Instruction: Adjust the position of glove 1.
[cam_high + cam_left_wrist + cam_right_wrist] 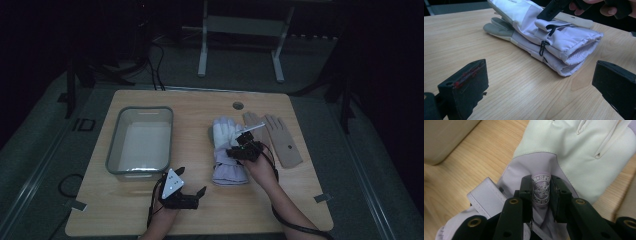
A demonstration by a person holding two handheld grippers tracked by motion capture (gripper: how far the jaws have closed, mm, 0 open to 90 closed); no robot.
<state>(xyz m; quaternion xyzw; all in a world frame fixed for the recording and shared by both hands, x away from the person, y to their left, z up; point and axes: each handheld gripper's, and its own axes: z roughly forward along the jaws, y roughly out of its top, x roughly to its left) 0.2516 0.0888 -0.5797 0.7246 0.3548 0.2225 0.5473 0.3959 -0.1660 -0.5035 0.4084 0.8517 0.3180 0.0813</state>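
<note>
Nearest the tabletop's [300,210] front edge, left of the middle, the left gripper [186,192] hovered low with its jaws spread wide and nothing between them. From its own camera the two black jaws framed bare wood, and the cuff end of the ski gloves [554,42] lay just beyond them, apart from both.

A little farther in, near the middle of the tabletop, lay that pair of pale lilac and white ski gloves [227,150], stacked one on the other, cuffs toward the front edge and fingers toward the back. The right gripper [243,149] sat on top of the upper glove, about halfway along it. Its jaws were drawn narrow and had pinched up a fold of lilac fabric bearing a round snowflake badge [541,191], so the cloth stood in a small ridge between them.

Just right of the ski gloves, a pair of tan gloves [277,137] lay flat, fingers pointing to the back edge. Toward the left edge sat a clear plastic bin [116,155], well apart from the gloves. Near the back edge was a small round hole [238,106] in the wood.
</note>
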